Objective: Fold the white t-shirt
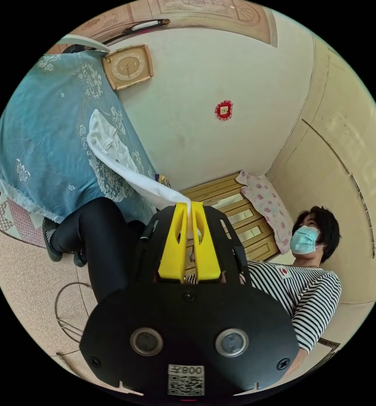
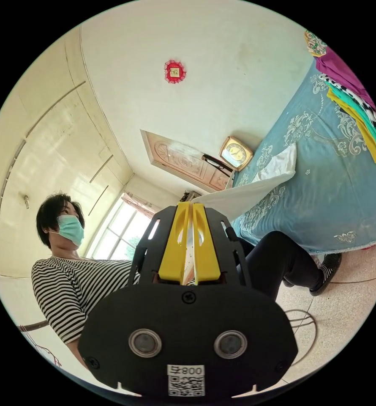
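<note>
Yellow jaws of the left gripper (image 1: pixel 191 211) pinch the white t-shirt (image 1: pixel 112 150). So do the right gripper (image 2: pixel 187 211) jaws. The shirt stretches up from the blue bedspread (image 1: pixel 40 139), where its far end lies.

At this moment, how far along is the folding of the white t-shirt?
Early stage. Done: both grippers have a grip, the left gripper and the right gripper each shut on an edge of the white t-shirt. In hand: the shirt is stretched from the blue bedspread toward the person. Left: no tidy fold shows yet, so the folding itself remains.
</note>
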`<state>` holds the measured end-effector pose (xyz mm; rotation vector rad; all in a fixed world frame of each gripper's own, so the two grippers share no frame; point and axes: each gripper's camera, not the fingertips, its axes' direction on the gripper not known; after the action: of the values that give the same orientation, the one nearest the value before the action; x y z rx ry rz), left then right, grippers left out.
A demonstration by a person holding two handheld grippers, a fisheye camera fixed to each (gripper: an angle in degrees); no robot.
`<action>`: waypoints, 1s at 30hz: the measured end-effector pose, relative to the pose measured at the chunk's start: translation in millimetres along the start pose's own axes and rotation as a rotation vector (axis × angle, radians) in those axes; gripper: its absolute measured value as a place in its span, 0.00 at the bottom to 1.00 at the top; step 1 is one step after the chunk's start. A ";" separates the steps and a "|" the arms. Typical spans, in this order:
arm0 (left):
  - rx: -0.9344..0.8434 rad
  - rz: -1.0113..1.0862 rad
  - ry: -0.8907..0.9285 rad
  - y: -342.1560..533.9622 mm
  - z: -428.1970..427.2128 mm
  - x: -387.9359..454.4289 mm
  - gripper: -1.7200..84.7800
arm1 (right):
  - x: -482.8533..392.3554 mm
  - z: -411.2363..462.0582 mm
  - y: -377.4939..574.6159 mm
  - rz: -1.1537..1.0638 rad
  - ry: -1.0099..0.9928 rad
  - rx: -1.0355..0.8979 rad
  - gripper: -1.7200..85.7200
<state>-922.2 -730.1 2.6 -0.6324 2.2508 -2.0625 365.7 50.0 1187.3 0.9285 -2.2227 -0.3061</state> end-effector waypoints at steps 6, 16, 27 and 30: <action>0.017 0.065 0.074 32.1 4.1 24.0 0.04 | -28.0 2.1 44.9 -0.062 -0.068 0.033 0.03; -0.005 0.179 0.124 52.1 11.1 61.0 0.04 | -78.4 11.0 82.5 -0.158 -0.109 0.027 0.03; -0.008 0.103 0.111 18.6 28.6 34.1 0.04 | -77.8 34.8 77.6 -0.084 -0.073 0.042 0.03; -0.013 0.089 0.101 -10.3 36.2 25.1 0.04 | -77.8 46.1 59.5 -0.064 -0.055 0.045 0.03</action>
<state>-932.1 -772.6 14.3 -0.4288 2.3010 -2.0848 341.4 144.6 1140.6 1.0280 -2.2615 -0.3152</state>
